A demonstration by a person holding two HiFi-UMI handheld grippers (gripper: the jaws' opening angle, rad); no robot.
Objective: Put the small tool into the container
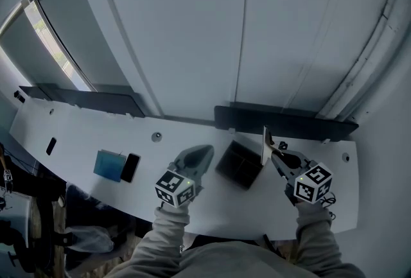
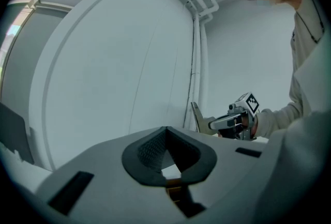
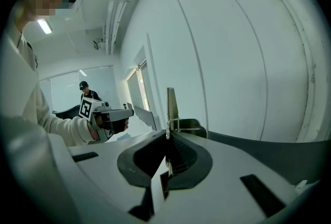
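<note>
Two claws over the white table [image 1: 77, 135], per the head view. Right claw [image 1: 274, 155]: clenched on the small tool [image 1: 264, 144], a thin flat metal blade standing upright above the jaw tips. Left claw [image 1: 203, 155]: jaw tips meeting, nothing between them. In the head view but not the left gripper view: the dark square container [image 1: 239, 165], flat on the table between the two claws, just beside the right claw's tips; blade at the container's side nearest the right claw, not in it. Blocking the table in the left gripper view: that claw's own grey body, blade and right claw above it. In the right gripper view alone: pads [image 3: 181, 158] pressed on the blade's lower edge, and a second person [image 3: 87, 91] in a cap far beyond the left claw. Past the left claw's outer side, a blue box [image 1: 108, 164] just beside a black slab [image 1: 130, 167]; beyond both claws' tips, a dark rail [image 1: 282, 121] along the table's back edge.
</note>
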